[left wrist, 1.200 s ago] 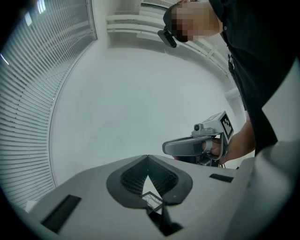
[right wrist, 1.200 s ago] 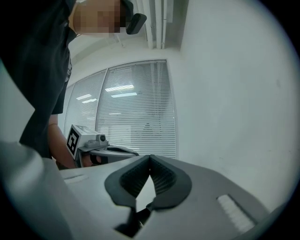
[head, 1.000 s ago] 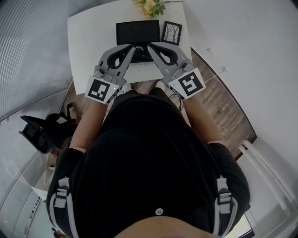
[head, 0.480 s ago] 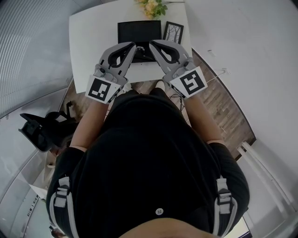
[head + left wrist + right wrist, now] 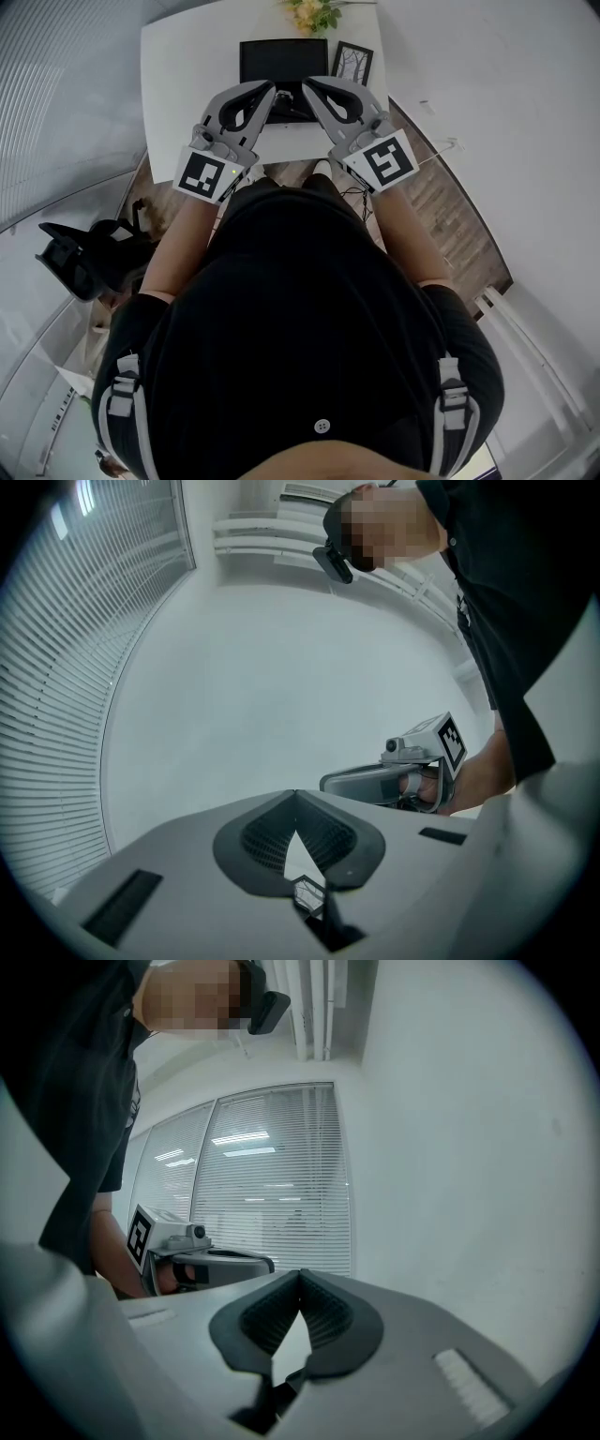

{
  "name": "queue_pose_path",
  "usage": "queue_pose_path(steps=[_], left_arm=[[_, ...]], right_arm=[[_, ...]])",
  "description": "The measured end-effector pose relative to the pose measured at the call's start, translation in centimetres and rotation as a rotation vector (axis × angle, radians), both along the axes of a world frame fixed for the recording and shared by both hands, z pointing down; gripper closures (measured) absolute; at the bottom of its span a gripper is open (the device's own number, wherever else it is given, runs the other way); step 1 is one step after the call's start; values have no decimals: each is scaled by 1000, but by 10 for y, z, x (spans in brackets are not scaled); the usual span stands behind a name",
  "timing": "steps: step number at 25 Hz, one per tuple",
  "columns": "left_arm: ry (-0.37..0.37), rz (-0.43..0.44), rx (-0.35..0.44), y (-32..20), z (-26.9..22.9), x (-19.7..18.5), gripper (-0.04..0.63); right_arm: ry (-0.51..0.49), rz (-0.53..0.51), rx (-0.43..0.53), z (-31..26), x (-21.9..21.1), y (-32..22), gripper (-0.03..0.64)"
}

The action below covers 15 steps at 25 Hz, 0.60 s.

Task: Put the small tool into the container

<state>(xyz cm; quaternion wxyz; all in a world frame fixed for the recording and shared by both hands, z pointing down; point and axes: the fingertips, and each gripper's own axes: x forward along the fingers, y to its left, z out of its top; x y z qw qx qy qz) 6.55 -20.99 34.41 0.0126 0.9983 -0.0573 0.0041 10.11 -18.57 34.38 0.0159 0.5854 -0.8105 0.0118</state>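
left gripper (image 5: 270,90) and right gripper (image 5: 306,86) edged forward (jaws together); one container (image 5: 281,56), probably.

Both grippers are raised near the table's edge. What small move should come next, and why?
Probably tip the right gripper down toward the table. Its jaws are together on nothing, its camera faces wall and blinds, and I cannot make out the small tool near the black container.
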Motion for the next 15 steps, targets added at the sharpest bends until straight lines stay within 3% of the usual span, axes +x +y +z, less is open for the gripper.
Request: queue_pose_path(steps=[8,15], left_arm=[[-35,-6,8,-3,6,-2,588],[-9,-2,18,-4,8,-4,588]], right_arm=[[6,-7,-7,1,-1,-4,606],[-3,-16,-4,3,-2,-4,606]])
